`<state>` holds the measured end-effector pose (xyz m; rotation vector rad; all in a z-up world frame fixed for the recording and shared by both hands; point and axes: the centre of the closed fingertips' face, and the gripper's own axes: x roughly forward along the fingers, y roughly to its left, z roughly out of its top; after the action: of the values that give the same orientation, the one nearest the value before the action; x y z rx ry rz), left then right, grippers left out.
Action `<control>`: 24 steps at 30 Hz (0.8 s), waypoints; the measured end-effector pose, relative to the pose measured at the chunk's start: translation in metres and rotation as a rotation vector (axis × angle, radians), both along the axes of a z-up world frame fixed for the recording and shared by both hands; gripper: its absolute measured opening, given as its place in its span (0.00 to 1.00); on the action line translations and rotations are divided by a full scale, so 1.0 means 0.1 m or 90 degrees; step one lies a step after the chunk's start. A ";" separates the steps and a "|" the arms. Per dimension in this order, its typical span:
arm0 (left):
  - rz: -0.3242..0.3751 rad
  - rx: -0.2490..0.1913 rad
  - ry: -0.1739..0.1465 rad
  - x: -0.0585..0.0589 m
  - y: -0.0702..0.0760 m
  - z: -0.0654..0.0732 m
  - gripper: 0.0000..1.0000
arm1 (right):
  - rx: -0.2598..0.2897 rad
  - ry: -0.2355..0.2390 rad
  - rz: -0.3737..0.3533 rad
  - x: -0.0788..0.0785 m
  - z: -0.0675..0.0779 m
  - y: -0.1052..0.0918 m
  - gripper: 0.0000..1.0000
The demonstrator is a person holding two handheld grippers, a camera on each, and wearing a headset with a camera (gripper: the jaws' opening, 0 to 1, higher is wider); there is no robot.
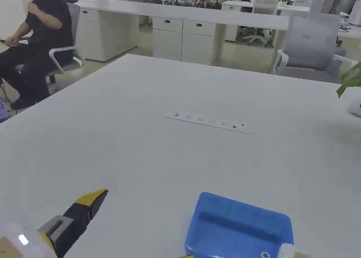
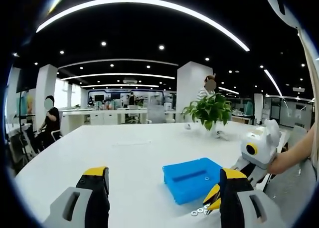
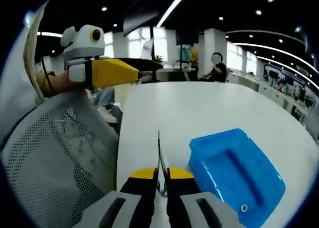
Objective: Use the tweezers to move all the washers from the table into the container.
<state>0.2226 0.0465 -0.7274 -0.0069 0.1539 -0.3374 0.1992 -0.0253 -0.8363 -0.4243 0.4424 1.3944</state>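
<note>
The blue container (image 1: 240, 227) stands on the white table near its front edge, with one washer (image 1: 265, 254) in it. In the left gripper view the container (image 2: 192, 178) holds a washer (image 2: 207, 178), and a few washers (image 2: 199, 211) lie on the table just in front of it. My right gripper (image 3: 161, 174) is shut on the thin metal tweezers (image 3: 159, 153), which point along the table beside the container (image 3: 234, 173). The right gripper's yellow tips (image 2: 213, 199) sit right by the loose washers. My left gripper (image 2: 163, 174) is open and holds nothing; it hovers left of the container (image 1: 84, 208).
A strip of sockets (image 1: 208, 121) is set in the middle of the table. A potted plant (image 2: 209, 111) stands at the table's far right end. A person (image 1: 39, 38) sits on a chair to the left, and an office chair (image 1: 313, 43) stands behind the table.
</note>
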 end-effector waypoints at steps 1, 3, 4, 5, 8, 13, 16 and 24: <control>0.001 -0.001 -0.001 0.00 0.00 0.00 0.94 | -0.006 -0.018 0.004 0.01 0.00 0.01 0.03; 0.001 0.000 0.003 0.00 0.01 -0.01 0.94 | -0.005 -0.008 0.003 -0.03 -0.01 0.03 0.03; 0.001 0.001 0.004 0.00 0.01 -0.01 0.93 | -0.004 -0.008 0.003 -0.03 -0.01 0.05 0.03; 0.000 0.002 0.005 0.00 0.00 -0.02 0.93 | -0.005 -0.016 0.003 -0.03 -0.01 0.05 0.03; -0.003 0.003 0.004 0.00 0.00 -0.01 0.94 | -0.011 -0.025 0.015 -0.05 -0.01 0.07 0.03; -0.004 0.002 0.004 0.00 -0.01 -0.02 0.94 | -0.002 0.001 -0.012 0.00 0.00 0.01 0.03; -0.007 0.003 0.007 -0.01 -0.02 -0.02 0.93 | 0.007 0.022 -0.031 0.02 0.00 -0.03 0.03; -0.001 0.001 0.003 -0.01 0.00 -0.01 0.93 | 0.038 0.121 -0.097 0.07 0.02 -0.15 0.03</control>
<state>0.2218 0.0467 -0.7286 -0.0064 0.1580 -0.3384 0.2064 -0.0401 -0.8343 -0.2047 0.5745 1.3008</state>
